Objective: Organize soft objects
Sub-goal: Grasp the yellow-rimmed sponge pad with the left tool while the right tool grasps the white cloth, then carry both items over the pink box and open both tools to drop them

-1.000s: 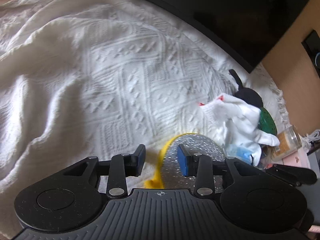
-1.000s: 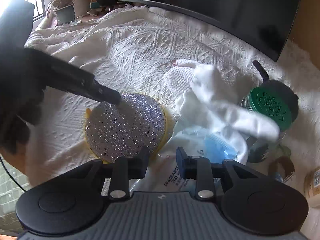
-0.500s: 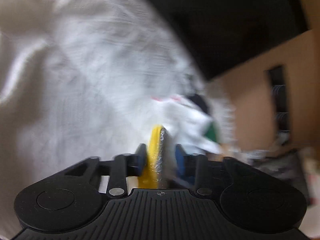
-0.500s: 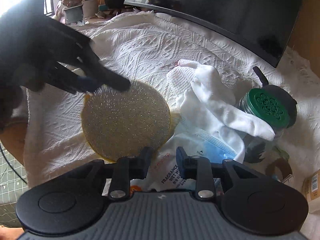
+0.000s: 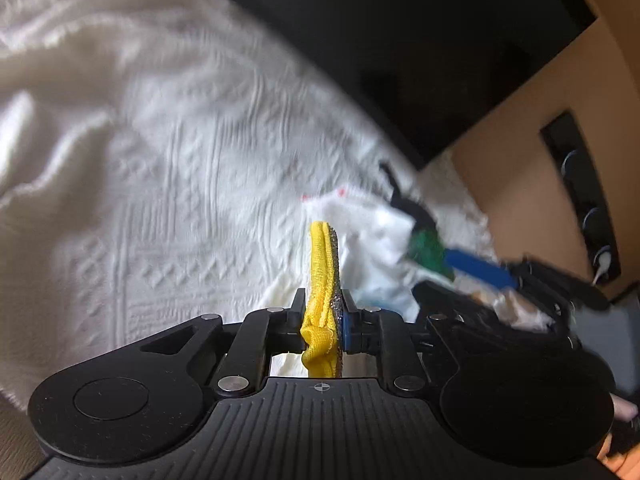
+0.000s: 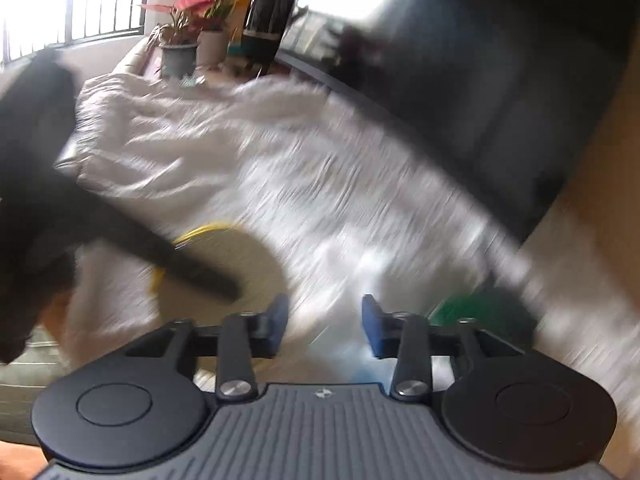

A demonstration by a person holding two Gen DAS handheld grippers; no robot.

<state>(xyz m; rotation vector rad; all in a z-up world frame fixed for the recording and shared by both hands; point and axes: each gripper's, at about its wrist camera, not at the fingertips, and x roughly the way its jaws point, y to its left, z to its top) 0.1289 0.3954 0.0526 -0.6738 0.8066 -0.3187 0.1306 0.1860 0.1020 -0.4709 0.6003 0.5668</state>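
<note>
Yellow round pad [image 5: 322, 280] stands on edge, squeezed in the left gripper [image 5: 323, 322] jaws; right gripper [image 6: 324, 330] jaws hang wide, holding nothing.

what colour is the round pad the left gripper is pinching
Yellow cloth on one face, silver glitter on the other; the round pad shows best edge-on in the left wrist view.

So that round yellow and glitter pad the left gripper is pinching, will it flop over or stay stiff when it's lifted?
The pad stands edge-up above the left gripper without drooping, so it probably holds its shape. The yellow fabric bunches where the jaws squeeze it, suggesting it is soft and compressible. Thin and fabric-like, it looks light, and a pinch seems enough.
</note>
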